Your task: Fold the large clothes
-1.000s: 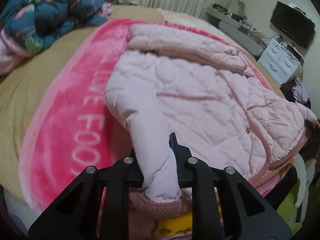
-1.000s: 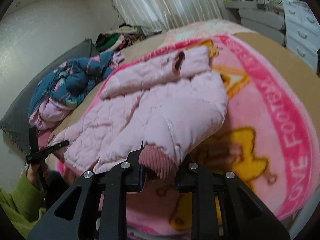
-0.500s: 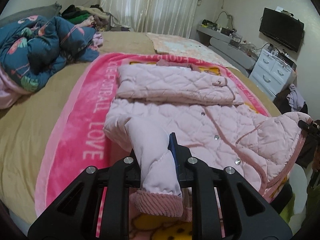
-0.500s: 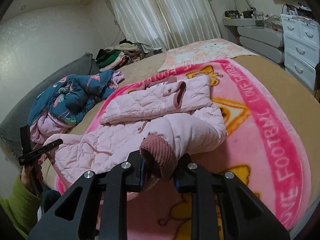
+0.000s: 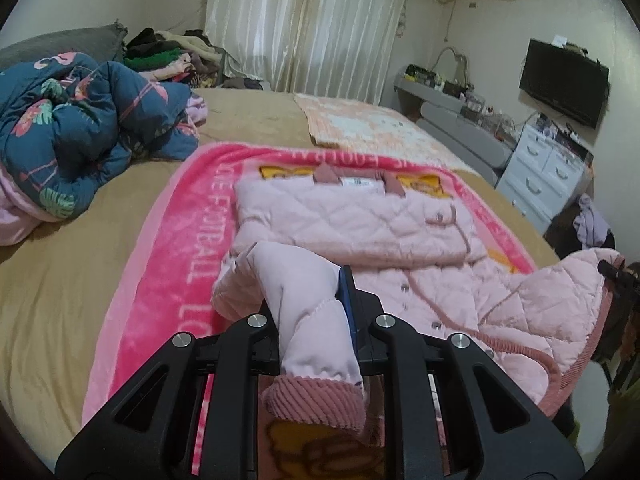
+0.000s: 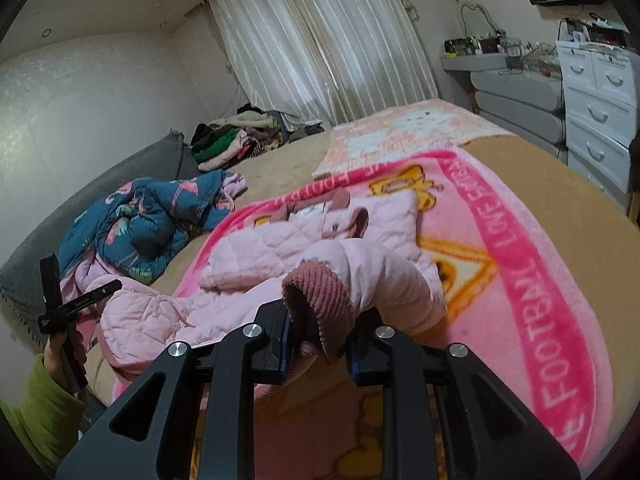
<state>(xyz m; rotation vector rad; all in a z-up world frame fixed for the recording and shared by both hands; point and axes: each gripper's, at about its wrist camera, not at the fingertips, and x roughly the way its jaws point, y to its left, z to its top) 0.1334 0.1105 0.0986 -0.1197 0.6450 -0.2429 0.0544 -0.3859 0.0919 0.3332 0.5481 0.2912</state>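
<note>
On the pink blanket (image 5: 160,280) spread over the bed lies the pink quilted coat (image 5: 360,224), its far part already folded over. The left gripper (image 5: 312,320) is clamped on the left sleeve (image 5: 304,300) just above its ribbed cuff, and the right gripper (image 6: 320,320) is clamped on the right sleeve (image 6: 384,276) at the cuff, both sleeves raised off the blanket. The step in hand looks like folding the sleeves in; next, each should probably be carried across the coat's front and laid flat before letting go. No containers are visible; a white dresser (image 5: 540,172) stands shut, contents unseen.
</note>
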